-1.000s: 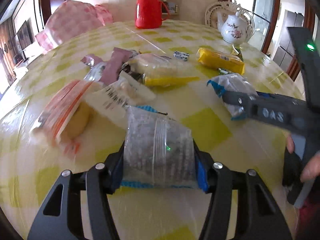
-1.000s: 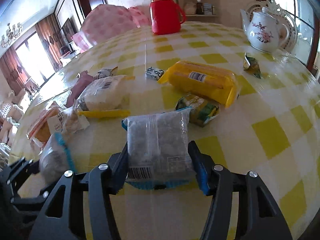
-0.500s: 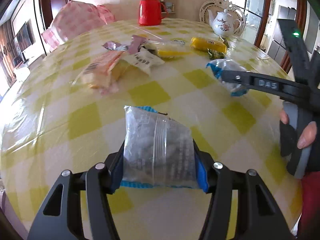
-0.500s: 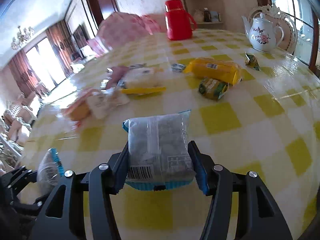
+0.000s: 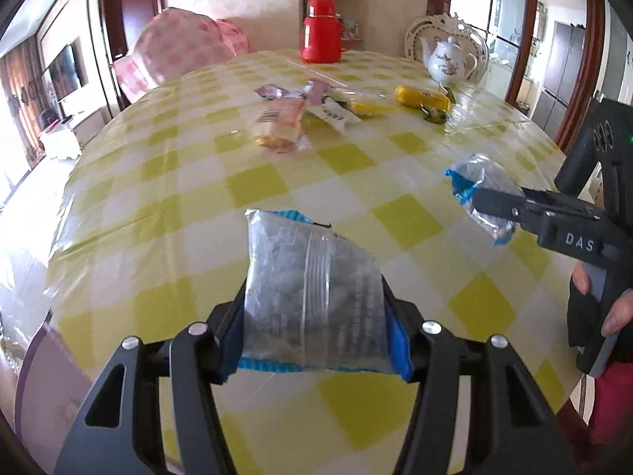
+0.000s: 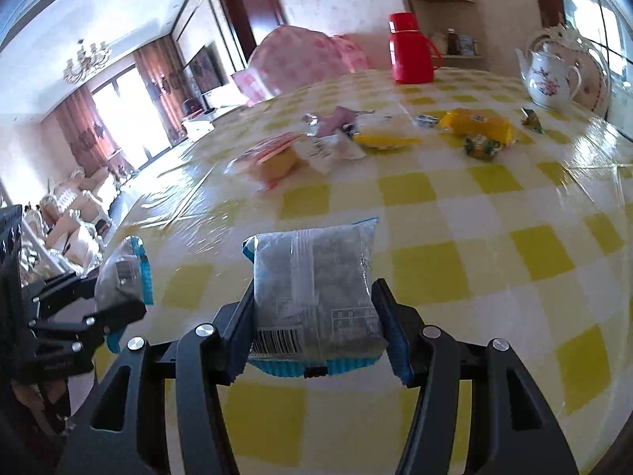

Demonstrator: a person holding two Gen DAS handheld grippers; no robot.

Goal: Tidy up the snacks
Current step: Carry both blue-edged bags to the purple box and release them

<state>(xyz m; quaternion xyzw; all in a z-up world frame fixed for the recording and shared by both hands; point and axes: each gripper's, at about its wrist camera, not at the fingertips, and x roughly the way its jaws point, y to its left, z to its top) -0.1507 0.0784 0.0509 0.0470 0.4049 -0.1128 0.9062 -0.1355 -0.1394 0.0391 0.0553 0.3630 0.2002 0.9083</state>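
My left gripper (image 5: 312, 332) is shut on a clear snack packet with blue ends (image 5: 308, 289), held above the near part of the table. My right gripper (image 6: 316, 332) is shut on a like packet (image 6: 316, 289) with a barcode. Each shows in the other view: the right gripper's packet (image 5: 480, 192) at right, the left gripper's packet (image 6: 124, 273) at left. The other snacks lie far off: an orange-striped bag (image 5: 279, 126), a white packet (image 5: 336, 113), purple wrappers (image 5: 273, 91), yellow packs (image 5: 421, 97), a green sweet (image 5: 433, 114).
The round table (image 5: 158, 206) has a yellow-checked glossy cover. A red flask (image 5: 321, 37) and a white teapot (image 5: 447, 63) stand at the far edge. A pink-checked chair back (image 5: 178, 51) is behind left. The near table edge curves below both grippers.
Both grippers have pulled back and up from the snack pile, each keeping its packet. The pile now lies much farther away.
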